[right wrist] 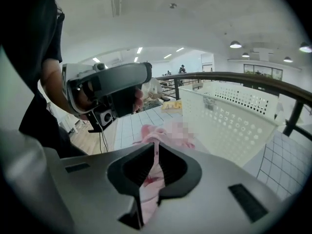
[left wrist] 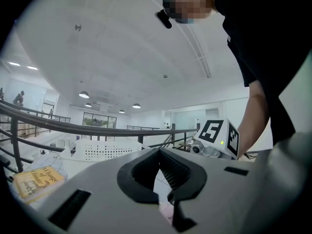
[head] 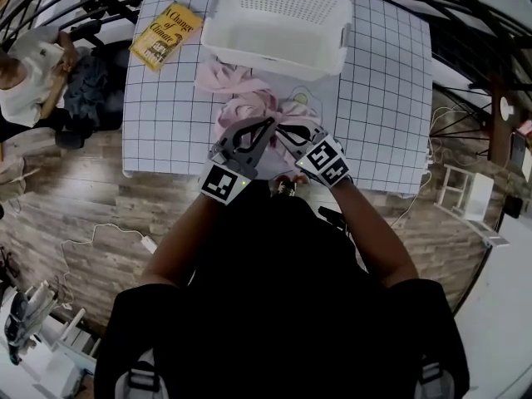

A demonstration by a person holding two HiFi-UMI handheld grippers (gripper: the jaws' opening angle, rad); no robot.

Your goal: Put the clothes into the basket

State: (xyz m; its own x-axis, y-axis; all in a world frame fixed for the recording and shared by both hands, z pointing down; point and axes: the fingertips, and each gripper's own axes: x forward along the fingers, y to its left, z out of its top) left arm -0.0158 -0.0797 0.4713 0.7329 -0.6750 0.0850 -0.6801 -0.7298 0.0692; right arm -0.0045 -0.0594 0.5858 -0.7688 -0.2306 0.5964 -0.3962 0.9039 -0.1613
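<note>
Pink clothes (head: 241,110), pinched in the closed right tool (right wrist: 157,147), should lift clear toward the twelve-o'clock basket (head: 274,52); left tool (left wrist: 158,152) closed, empty.

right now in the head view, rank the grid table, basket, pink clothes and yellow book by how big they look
1. grid table
2. basket
3. pink clothes, partly covered yet clearly bigger than the book
4. yellow book
</note>
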